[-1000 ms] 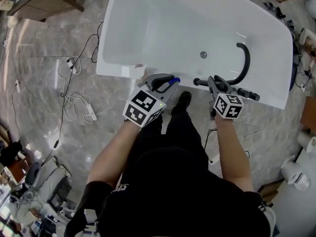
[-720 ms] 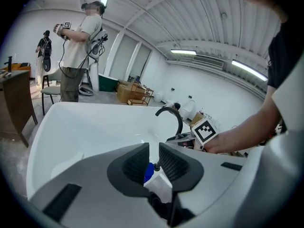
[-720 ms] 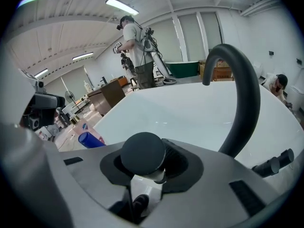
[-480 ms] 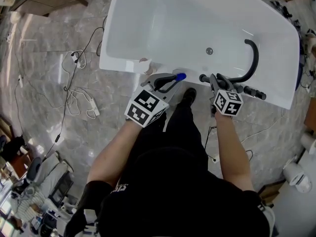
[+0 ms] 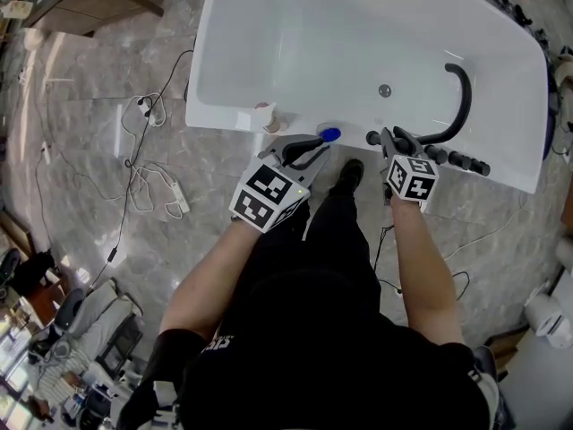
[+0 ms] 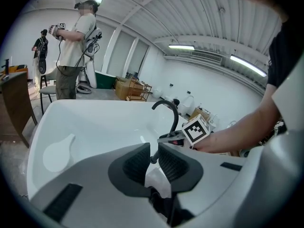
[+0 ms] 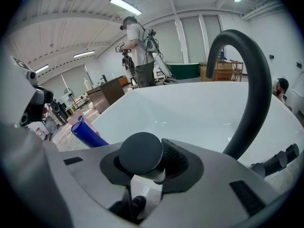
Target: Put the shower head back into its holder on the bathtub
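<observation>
My right gripper (image 5: pixel 391 137) is shut on the black shower head (image 7: pixel 141 151), whose round end sits between the pads. It hovers over the near rim of the white bathtub (image 5: pixel 224 119), just left of the curved black faucet (image 5: pixel 458 106). A blue tube (image 5: pixel 329 134) stands tilted on that rim, and the blue tube (image 7: pixel 88 134) shows left of the shower head. My left gripper (image 5: pixel 304 148) points at the rim beside the blue tube. Its jaws are closing to a narrow gap, and the pads (image 6: pixel 137 163) press on nothing that I can make out.
Black knobs (image 5: pixel 457 159) line the rim right of the faucet, with a drain (image 5: pixel 385 90) in the tub wall. Cables and a power strip (image 5: pixel 170 200) lie on the marble floor at left. My shoe (image 5: pixel 351 173) is by the tub. A person (image 6: pixel 76 46) stands beyond it.
The right gripper has sunk a little toward the tub rim with the shower head in it. The left gripper has shifted slightly beside the blue tube.
</observation>
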The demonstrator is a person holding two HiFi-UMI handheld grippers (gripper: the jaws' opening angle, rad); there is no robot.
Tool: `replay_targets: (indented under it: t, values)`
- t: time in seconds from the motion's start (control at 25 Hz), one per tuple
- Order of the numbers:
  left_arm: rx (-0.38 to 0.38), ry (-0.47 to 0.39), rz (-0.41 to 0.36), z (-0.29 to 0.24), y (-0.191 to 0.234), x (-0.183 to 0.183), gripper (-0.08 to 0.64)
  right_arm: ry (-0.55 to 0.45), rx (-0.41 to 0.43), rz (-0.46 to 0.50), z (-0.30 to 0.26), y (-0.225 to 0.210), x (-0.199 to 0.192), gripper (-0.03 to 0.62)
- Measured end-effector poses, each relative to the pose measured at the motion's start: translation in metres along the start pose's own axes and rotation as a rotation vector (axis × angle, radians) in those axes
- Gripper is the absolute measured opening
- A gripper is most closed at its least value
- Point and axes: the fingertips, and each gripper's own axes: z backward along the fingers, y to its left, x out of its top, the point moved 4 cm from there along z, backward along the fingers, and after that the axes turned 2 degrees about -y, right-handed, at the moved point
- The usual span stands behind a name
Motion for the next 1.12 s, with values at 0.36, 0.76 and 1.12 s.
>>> replay_targets:
  t: [0.36, 0.76, 1.12]
  values:
    - [0.003, -0.020, 0.002, 0.014, -0.009, 0.002, 0.063, -0.012, 0.023, -0.028, 0.017, 0.011, 0.015, 0.144]
    - [-0.012, -0.063, 0.003, 0.047, -0.004, 0.022, 0.061, -0.085, 0.011, -0.023, 0.078, 0.043, 0.055, 0.147]
    - [-0.032, -0.104, -0.107, 0.076, -0.008, 0.051, 0.058, -0.204, -0.009, 0.008, 0.161, 0.084, 0.080, 0.047]
